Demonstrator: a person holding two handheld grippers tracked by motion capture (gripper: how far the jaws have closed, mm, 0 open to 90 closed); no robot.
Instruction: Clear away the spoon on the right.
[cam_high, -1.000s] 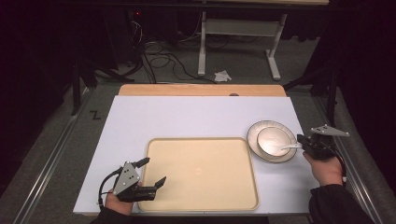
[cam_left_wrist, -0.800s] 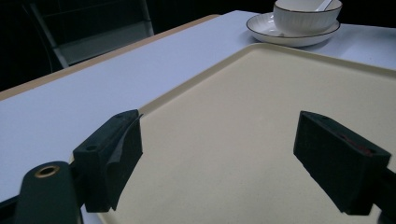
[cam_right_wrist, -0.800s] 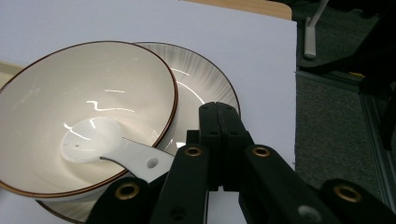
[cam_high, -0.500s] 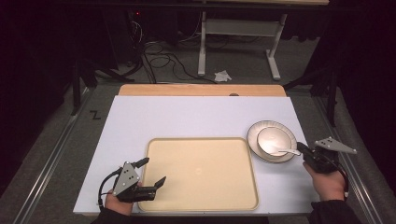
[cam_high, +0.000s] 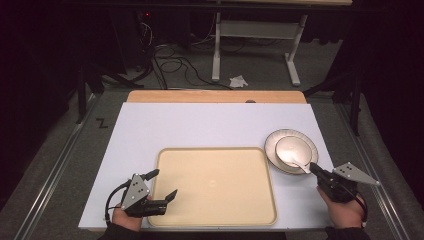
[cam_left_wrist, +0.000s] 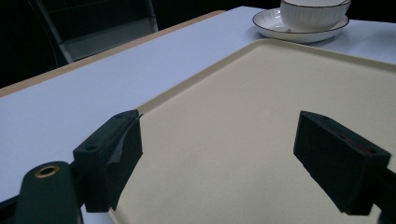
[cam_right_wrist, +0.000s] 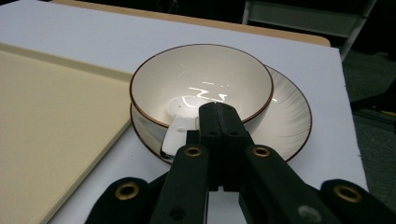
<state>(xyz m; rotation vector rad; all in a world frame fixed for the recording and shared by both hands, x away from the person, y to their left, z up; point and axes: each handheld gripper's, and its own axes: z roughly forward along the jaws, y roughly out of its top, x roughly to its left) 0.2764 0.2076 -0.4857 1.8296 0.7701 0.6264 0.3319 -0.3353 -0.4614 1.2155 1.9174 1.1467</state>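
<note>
1. Right gripper (cam_right_wrist: 219, 122): jaws closed together. A white spoon (cam_right_wrist: 176, 133) shows just to the left of the jaw tips, its handle over the near rim of the bowl (cam_right_wrist: 201, 81). Whether the pads actually pinch it cannot be told; the jaw bodies cover the contact.
2. Change: against the earlier high views, the right gripper (cam_high: 320, 175) has drawn back toward the person and slightly down, away from the bowl's centre. Judged: the spoon is being pulled out of the bowl.
3. Bowl: directly ahead of the right jaws, seated on a plate (cam_right_wrist: 292, 116).
4. Left gripper (cam_left_wrist: 233, 154): unmoved, jaws wide apart, nothing between them; a beige tray (cam_left_wrist: 261, 102) lies below and ahead.
5. Hidden: the spoon's grip end, under the right jaws.
</note>
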